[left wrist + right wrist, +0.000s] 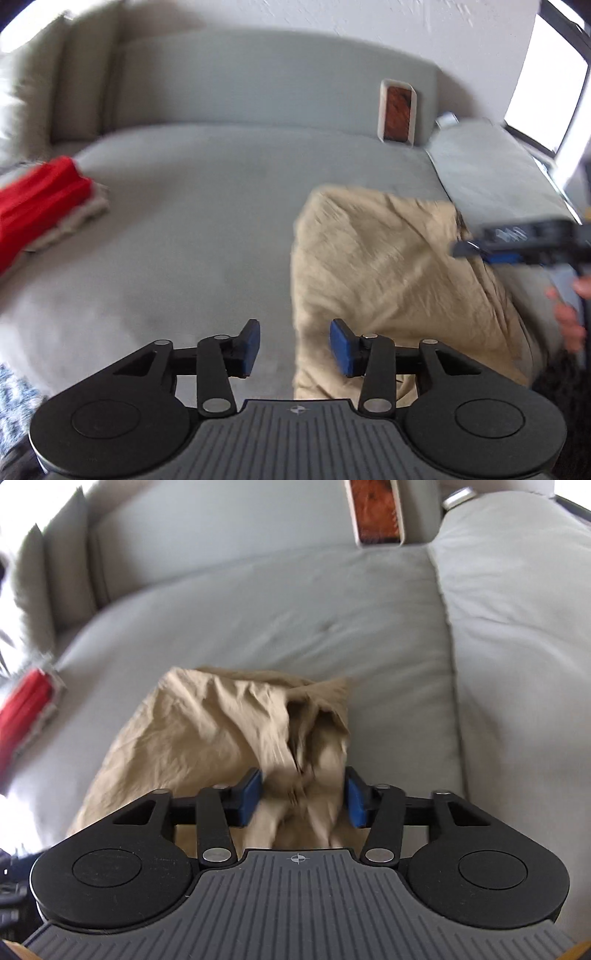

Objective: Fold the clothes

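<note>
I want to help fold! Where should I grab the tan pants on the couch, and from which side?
Grab the tan pants at the bunched end near the right hand-held gripper, coming from above. The cloth stands up in folds there, easy to pinch; the rest lies flat on the couch.

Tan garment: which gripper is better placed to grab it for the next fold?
Right. The right gripper has a bunch of the tan garment between its open fingers; the left gripper sits at its edge, holding nothing.

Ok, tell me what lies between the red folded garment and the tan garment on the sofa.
Only bare grey sofa cushion separates the red garment from the tan garment; the left wrist view shows it best.
</note>
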The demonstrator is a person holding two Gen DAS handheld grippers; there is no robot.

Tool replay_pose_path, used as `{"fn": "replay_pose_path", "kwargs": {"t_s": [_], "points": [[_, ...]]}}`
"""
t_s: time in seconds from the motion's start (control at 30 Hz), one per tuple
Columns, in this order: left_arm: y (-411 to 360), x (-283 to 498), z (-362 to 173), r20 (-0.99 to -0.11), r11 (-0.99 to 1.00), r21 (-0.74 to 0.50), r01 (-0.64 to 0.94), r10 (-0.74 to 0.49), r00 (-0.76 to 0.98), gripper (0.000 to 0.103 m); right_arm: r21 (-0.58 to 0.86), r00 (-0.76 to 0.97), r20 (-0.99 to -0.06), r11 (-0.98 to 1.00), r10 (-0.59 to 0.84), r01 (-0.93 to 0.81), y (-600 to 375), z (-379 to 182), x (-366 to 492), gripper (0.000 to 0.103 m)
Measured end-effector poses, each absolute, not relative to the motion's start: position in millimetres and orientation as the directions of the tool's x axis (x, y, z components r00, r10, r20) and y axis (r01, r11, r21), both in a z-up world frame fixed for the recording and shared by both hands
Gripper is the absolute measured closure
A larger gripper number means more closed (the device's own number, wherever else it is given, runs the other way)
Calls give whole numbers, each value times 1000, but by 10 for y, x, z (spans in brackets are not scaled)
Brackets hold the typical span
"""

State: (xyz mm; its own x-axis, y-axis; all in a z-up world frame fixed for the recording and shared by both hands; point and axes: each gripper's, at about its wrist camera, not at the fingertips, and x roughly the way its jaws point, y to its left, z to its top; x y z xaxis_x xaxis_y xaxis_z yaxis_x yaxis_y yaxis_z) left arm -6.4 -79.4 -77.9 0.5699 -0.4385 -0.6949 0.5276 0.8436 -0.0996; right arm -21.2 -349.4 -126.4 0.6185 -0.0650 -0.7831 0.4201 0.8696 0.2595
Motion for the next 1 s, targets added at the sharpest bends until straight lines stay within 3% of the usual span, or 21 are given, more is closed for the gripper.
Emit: {"fn": "replay_pose_path", "kwargs": {"t_s": [0.1, 0.17, 0.2, 0.23, 0.4, 0.57, 0.7, 0.77, 0.83, 0.87, 0.93, 1.0], "points": [[-797, -251, -607, -599, 832, -86, 548, -482, 639, 76, 287, 724, -685, 881, -86, 376, -3333, -961, -710, 42], [-985, -352, -637, -590, 795, -39, 605, -507, 629, 77, 258, 771, -634, 923, -61, 285, -3100, -810, -939, 65], [-1079, -402, -651, -585, 775, -15, 632, -519, 623, 82, 240, 780, -625, 943, -32, 231, -2968, -776, -1005, 85], [-1159, -451, -688, -592, 763, -1, 647, -522, 614, 85, 224, 780, -625, 959, 3, 175, -2835, -768, -1046, 89], [-1304, -537, -1179, -763, 774, -42, 631, -432, 480, 94, 148, 661, -749, 984, 44, 103, -2453, -1160, -1160, 91], [-1333, -473, -1324, -800, 796, -41, 604, -388, 457, 94, 125, 619, -785, 986, 29, 112, -2427, -1398, -1155, 98], [-1351, -522, -1263, -799, 798, -8, 603, -368, 476, 93, 146, 607, -794, 979, 31, 142, -2467, -1317, -1110, 95], [-1339, -564, -1207, -790, 802, -2, 597, -367, 490, 92, 192, 629, -775, 968, 51, 159, -2492, -1251, -1172, 84], [-1323, -562, -1098, -786, 812, -20, 583, -373, 493, 91, 231, 656, -752, 957, 62, 175, -2506, -1180, -1254, 63], [-1299, -567, -1051, -784, 818, -28, 575, -375, 495, 88, 237, 670, -740, 955, 58, 180, -2508, -1143, -1305, 60], [-1238, -579, -908, -754, 821, -44, 569, -401, 521, 80, 244, 695, -717, 953, 54, 178, -2535, -1047, -1401, 57], [-1173, -593, -745, -710, 821, -59, 569, -435, 554, 48, 257, 721, -691, 948, 47, 185, -2601, -943, -1489, 51]]}}
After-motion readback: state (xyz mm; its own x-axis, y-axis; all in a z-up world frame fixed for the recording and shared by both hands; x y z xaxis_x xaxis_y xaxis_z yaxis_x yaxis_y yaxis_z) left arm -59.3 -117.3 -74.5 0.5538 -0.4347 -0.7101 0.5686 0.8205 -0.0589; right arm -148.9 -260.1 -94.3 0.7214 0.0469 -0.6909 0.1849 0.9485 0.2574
